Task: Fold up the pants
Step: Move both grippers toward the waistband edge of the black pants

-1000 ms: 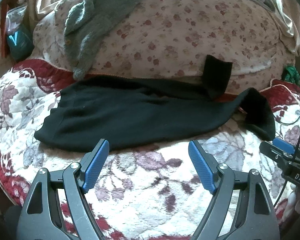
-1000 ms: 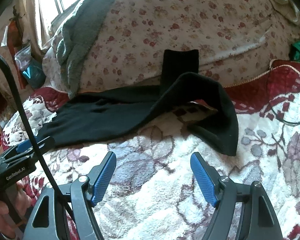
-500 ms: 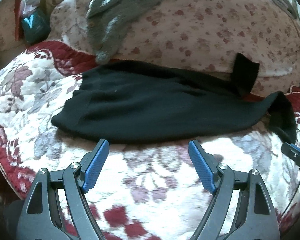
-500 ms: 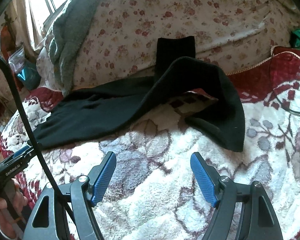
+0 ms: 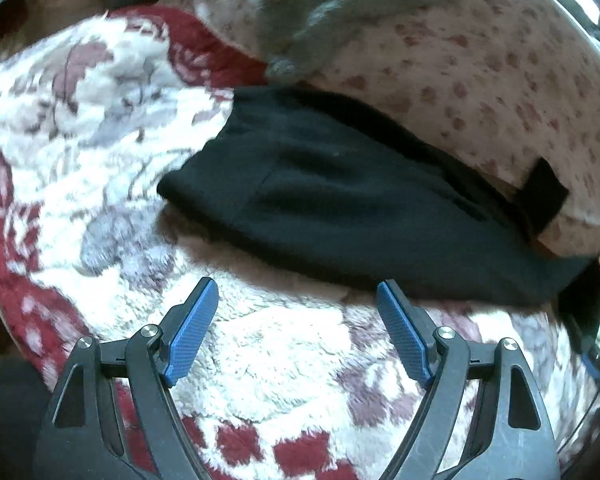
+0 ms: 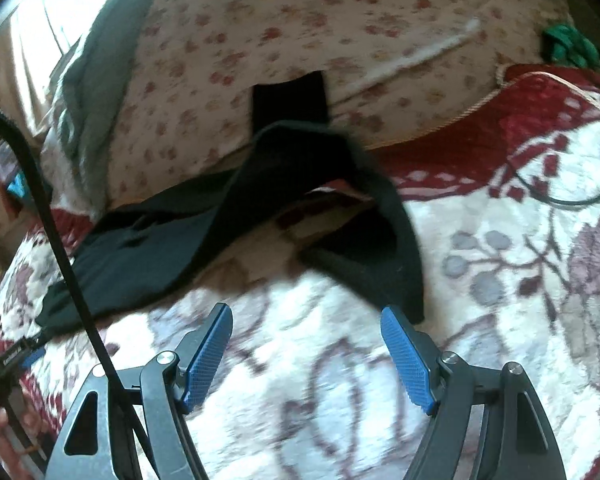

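Both tongs gape over black pants lying crosswise, legs rightward.

bed: floral fleece blanket | on it: black pants, flower-print pillow, thin cable

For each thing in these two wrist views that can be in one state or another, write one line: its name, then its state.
black pants: unfolded, spread across the floral blanket, held by neither gripper; one leg end bent back, the other lying up on the flowered bedding.
left gripper: open, empty.
right gripper: open, empty.
grey garment: draped over the bedding.
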Motion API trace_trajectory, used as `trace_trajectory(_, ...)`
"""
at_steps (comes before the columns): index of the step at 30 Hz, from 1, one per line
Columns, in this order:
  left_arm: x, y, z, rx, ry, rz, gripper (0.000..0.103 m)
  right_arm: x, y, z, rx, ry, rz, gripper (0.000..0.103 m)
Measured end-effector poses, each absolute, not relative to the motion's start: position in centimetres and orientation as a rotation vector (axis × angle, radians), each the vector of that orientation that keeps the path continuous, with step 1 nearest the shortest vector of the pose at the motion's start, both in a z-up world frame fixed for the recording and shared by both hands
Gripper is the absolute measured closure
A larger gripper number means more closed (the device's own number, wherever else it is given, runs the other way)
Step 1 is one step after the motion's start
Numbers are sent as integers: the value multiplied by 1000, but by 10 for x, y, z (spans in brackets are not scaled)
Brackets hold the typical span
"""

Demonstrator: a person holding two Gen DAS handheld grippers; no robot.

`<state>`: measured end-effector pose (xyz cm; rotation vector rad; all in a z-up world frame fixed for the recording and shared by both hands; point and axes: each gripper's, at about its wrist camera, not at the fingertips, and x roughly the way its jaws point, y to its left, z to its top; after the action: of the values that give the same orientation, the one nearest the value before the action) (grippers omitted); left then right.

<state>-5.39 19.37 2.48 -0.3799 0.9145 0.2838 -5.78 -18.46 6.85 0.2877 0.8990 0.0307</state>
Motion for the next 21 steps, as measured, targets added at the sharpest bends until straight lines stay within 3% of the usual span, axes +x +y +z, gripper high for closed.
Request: trace_trajectory(21, -10, 186, 16, -377, 912, 277, 21, -32, -184, 68, 384, 876, 92, 28)
